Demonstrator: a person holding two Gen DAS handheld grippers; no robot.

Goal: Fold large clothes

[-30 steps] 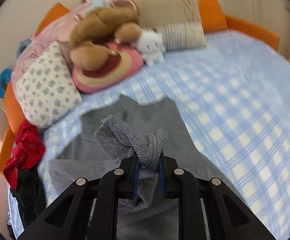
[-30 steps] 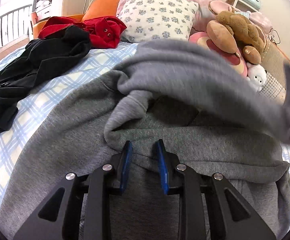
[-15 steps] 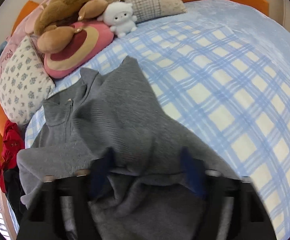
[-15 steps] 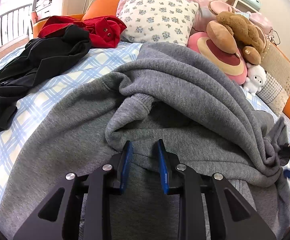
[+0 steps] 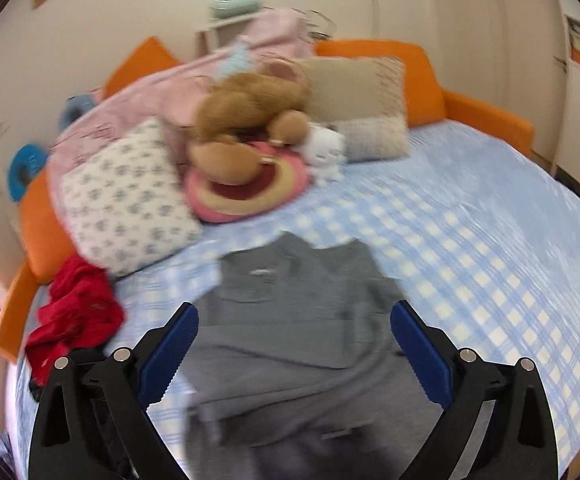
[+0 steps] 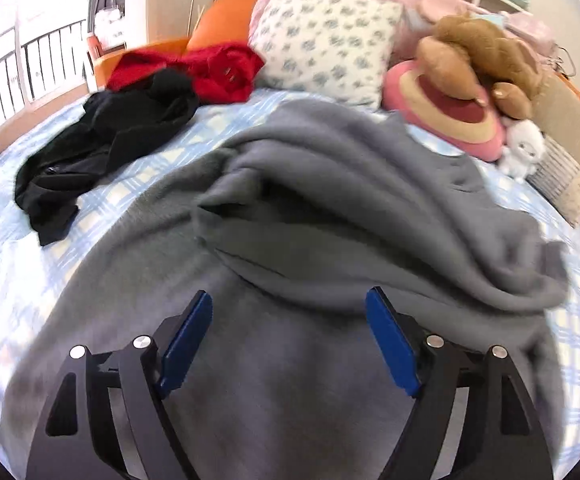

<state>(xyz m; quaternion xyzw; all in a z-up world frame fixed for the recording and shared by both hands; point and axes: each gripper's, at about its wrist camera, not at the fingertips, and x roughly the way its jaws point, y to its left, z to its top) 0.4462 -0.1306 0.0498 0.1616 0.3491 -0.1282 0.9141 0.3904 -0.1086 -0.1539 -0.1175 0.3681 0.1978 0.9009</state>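
A large grey sweatshirt [image 5: 290,320] lies on the blue checked bed [image 5: 470,240], with a sleeve folded across its body [image 6: 350,208]. My left gripper [image 5: 294,352] hangs above the garment, jaws opening wide, nothing between the blue pads [image 5: 170,352]. The right gripper [image 6: 290,340] hovers over the lower part of the sweatshirt [image 6: 290,380]. Its jaws are opening too, and the blue pads [image 6: 390,344] stand clear of the cloth.
A red garment [image 6: 218,68] and a black one [image 6: 102,148] lie at the bed's left side. A floral pillow [image 6: 322,40], a pink cushion [image 6: 450,116], a brown plush [image 6: 486,56] and a white plush [image 6: 522,148] sit at the orange headboard [image 5: 390,64].
The left gripper let go of the ribbed grey cuff, opened wide and pulled up and back. The sleeve now lies across the sweatshirt. The right gripper opened and drew back a little.
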